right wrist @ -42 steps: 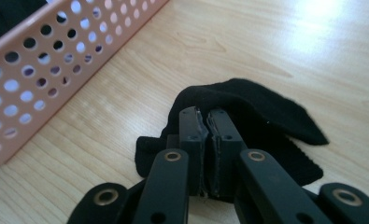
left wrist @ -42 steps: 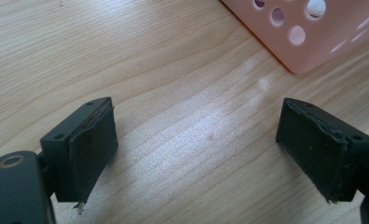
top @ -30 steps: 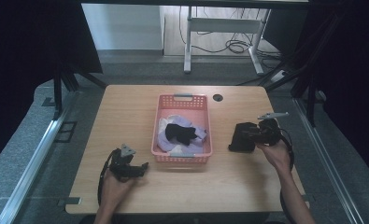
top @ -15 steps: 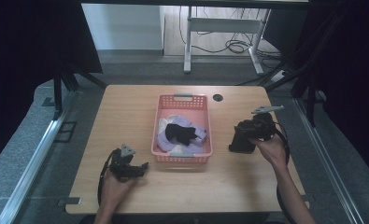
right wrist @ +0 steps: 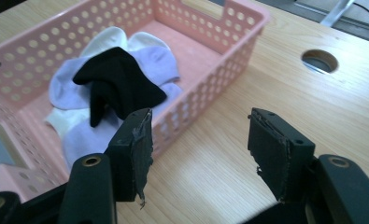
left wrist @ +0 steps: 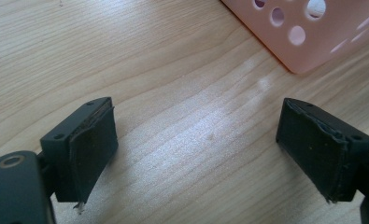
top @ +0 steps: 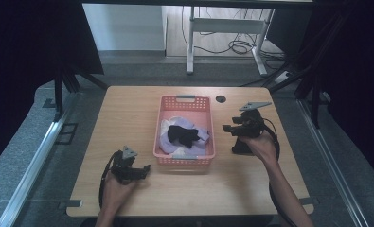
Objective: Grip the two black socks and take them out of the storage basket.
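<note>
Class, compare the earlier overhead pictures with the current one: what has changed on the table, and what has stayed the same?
The right hand-held gripper moved toward the table's far side, beside the pink basket; its jaws have just been opening, nothing between them. The left hand-held gripper, basket and clothes stayed put.

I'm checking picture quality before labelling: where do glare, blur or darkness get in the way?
High view: dim, surroundings nearly black, though the pink basket stays readable. Left gripper view: a pale sheen on the wooden table, the near claw edges soft. Right gripper view: the black sock is sharp, while the basket's near corner is blurred.
</note>
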The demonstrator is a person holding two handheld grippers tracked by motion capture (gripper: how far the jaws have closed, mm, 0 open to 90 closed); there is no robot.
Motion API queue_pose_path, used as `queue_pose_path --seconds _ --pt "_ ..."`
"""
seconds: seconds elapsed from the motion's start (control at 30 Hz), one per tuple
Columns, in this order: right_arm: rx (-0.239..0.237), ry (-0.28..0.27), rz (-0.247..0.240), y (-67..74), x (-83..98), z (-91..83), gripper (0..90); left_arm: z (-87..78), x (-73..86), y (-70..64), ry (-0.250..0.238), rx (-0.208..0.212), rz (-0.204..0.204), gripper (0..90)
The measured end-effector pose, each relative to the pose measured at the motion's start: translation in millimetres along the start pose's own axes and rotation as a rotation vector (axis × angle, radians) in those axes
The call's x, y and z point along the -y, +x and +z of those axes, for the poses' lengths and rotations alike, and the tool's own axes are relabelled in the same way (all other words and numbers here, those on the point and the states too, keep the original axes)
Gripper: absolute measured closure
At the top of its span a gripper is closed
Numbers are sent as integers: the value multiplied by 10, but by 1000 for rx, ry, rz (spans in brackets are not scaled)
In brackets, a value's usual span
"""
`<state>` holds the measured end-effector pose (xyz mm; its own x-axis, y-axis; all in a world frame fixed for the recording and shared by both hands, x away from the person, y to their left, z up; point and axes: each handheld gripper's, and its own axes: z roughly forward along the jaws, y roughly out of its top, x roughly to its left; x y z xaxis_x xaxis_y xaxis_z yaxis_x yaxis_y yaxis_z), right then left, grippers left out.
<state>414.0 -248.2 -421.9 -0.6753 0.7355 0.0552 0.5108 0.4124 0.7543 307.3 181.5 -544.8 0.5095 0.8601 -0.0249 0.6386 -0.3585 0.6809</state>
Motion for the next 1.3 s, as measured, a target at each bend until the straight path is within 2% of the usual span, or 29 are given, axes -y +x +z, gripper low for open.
queue_pose_path --seconds 0.7,1.13,1.3 --pt "-97 22 -86 433 -300 469 389 0 0 0 0 0 0 122" --pt "-148 86 -120 682 -310 827 394 0 0 0 0 0 0 122" --pt "-137 126 -133 733 -282 931 421 0 0 0 0 0 1 122"
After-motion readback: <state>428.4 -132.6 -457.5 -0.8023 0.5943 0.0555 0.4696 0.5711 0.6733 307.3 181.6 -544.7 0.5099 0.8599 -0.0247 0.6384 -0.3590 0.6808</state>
